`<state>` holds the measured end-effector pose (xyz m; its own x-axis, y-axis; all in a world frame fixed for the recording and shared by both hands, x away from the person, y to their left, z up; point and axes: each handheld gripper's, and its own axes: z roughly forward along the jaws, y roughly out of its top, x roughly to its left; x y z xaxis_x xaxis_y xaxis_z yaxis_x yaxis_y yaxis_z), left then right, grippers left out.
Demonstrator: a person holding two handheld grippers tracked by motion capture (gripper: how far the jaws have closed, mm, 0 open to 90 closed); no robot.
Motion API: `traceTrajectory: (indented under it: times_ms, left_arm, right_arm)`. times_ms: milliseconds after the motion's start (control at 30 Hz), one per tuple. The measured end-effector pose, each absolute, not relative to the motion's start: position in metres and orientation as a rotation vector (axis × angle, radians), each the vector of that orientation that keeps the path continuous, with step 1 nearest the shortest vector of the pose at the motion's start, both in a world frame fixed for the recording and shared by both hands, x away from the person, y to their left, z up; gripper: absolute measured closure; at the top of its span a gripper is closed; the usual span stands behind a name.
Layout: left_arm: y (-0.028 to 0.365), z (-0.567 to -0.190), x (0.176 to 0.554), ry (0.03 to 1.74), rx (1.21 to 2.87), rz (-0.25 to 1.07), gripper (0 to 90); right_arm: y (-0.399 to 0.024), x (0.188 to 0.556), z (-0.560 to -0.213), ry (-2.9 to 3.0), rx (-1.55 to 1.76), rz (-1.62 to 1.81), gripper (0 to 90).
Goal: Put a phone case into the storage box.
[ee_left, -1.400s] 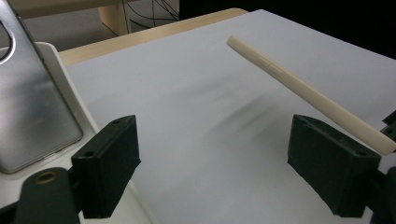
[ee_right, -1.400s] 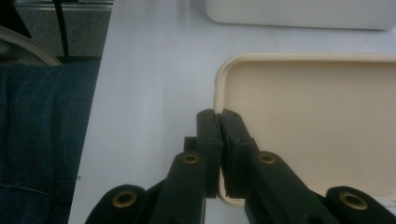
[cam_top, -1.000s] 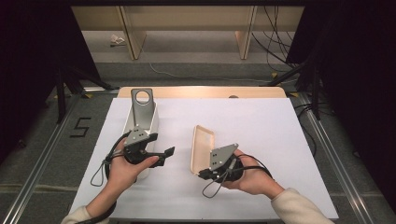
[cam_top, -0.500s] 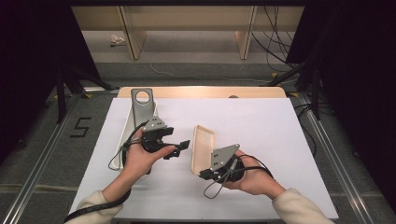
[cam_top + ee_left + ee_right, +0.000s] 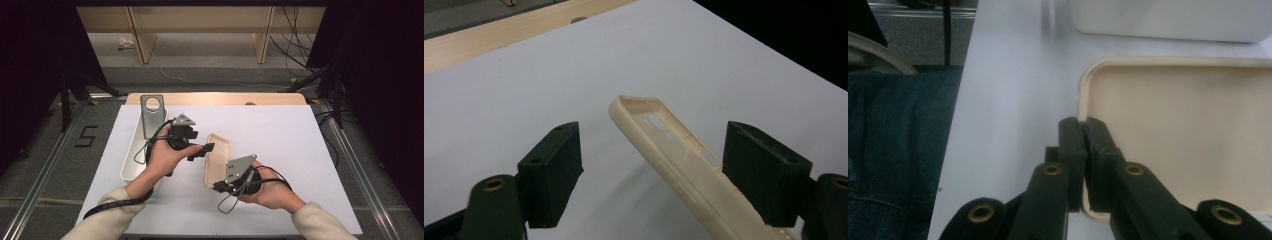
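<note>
A cream phone case is held tilted above the white table sheet, hollow side showing. My right gripper is shut on its near rim; in the right gripper view the jaws pinch the case's edge. My left gripper reaches in from the left at the case's far end. Its jaws have just been closing, and they still stand open. In the left gripper view the case runs between them, close to the right-hand pad, with a wide gap to the other pad.
A white tray lies at the left of the sheet, with a grey metal plate with a round hole resting on its far end. The wooden table edge runs along the back. Cables trail from both grippers.
The left hand has moved right and away from the person, from over the tray to the phone case. The right hand and the case have stayed put.
</note>
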<state>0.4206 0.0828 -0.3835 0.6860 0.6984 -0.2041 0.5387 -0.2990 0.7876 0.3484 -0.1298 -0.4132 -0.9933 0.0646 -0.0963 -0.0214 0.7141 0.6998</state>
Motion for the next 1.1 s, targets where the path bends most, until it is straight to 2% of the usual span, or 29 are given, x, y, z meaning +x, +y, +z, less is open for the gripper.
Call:
traceTrajectory:
  times_ms: [100,433,767,1100]
  left_arm:
    - [0.080,-0.387,0.426,0.985,1.992,0.192,24.9]
    - [0.073,-0.394,0.441,1.082,1.998,0.113,38.1]
    - [0.078,-0.401,0.449,1.170,1.949,0.061,61.9]
    - [0.075,-0.388,0.439,1.176,1.848,0.039,78.1]
  right_arm:
    - [-0.129,0.348,-0.413,2.801,0.031,1.141,88.0]
    - [-0.129,0.347,-0.413,2.807,0.022,1.132,87.9]
    - [-0.128,0.348,-0.414,2.807,0.013,1.124,87.8]
    - [-0.123,0.347,-0.420,2.828,-0.004,1.085,88.4]
